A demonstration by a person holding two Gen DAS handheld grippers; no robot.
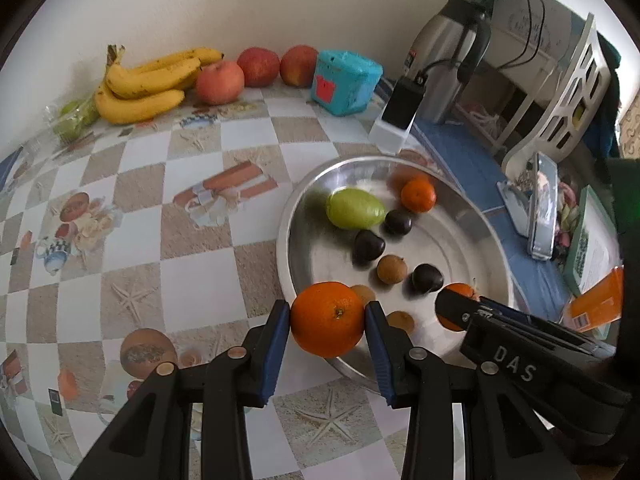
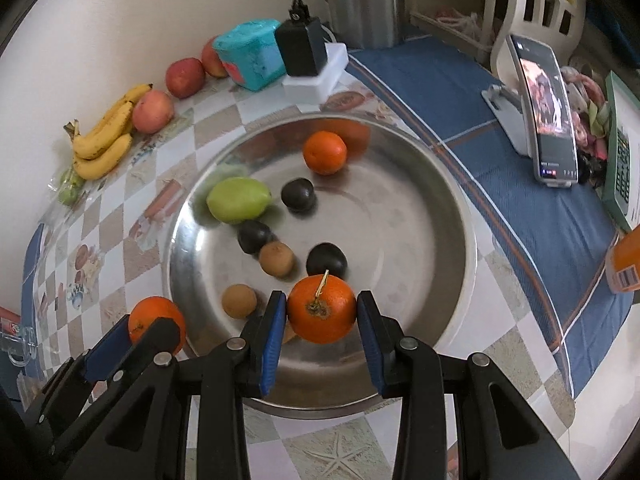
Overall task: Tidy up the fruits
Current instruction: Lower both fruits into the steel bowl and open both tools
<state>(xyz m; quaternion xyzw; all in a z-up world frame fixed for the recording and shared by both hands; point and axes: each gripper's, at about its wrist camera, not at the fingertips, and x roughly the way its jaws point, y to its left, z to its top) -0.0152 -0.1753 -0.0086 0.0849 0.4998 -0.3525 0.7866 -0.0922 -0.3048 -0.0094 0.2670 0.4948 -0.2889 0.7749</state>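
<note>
Over the near rim of the steel bowl (image 2: pixel 440 184), the right gripper (image 2: pixel 321 310) has its fingers closed on an orange with a stem (image 2: pixel 322 312). At the bowl's near-left edge, the left gripper (image 1: pixel 327 318) clamps a second orange (image 1: pixel 327 320). Inside the bowl: a third orange (image 2: pixel 325 153), a green mango (image 2: pixel 238 200), dark plums (image 2: pixel 297 195). Bananas (image 1: pixel 148 84) and apples (image 1: pixel 220 82) lie along the far bench wall.

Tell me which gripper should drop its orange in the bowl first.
Right, probably. The right gripper holds its orange well over the metal bowl; the left gripper holds its orange at the rim.
</note>
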